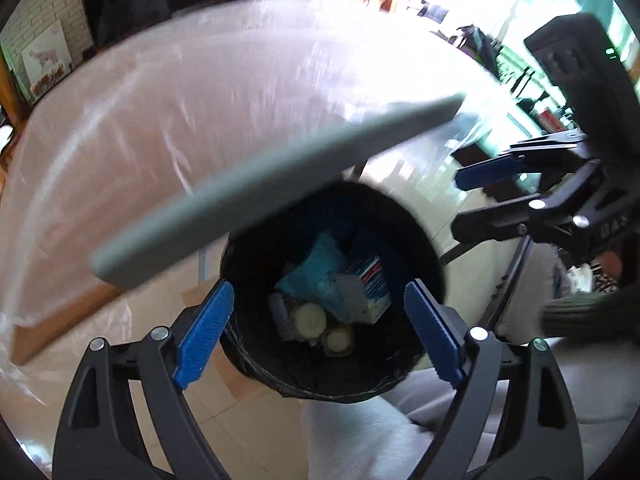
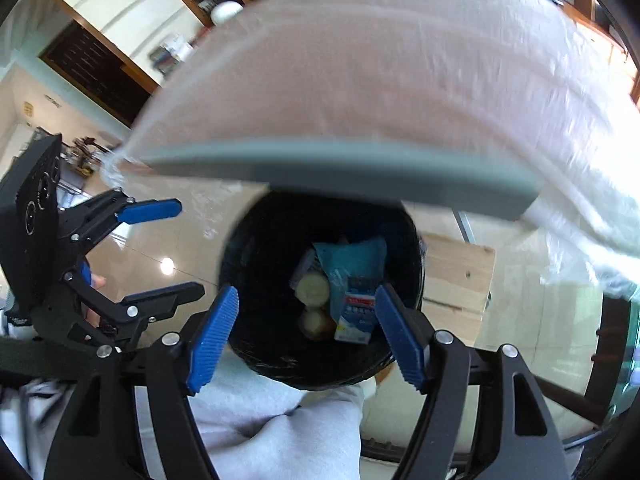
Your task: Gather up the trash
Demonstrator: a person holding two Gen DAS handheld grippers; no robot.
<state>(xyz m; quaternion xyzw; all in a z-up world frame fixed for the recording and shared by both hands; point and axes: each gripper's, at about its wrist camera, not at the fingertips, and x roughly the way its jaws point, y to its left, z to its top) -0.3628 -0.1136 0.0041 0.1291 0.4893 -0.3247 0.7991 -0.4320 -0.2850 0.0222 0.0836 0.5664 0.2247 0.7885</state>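
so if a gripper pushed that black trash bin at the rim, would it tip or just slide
The trash bin would probably slide before tipping: it looks wide and stands on smooth, glossy floor. It likely weighs little, holding only a teal packet, a carton and some scraps. Its thin black liner may slip under the pads.

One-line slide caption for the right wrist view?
Open right tongs above black bin holding teal packet, carton and round scraps; left tongs open alongside.

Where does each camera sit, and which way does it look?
Left wrist: on the left gripper, looking down into the black trash bin beside the table edge; the right gripper shows at right.
Right wrist: on the right gripper, looking down into the bin; grey-trousered legs and the left gripper show.
Both share: bin, milk carton, teal packet.
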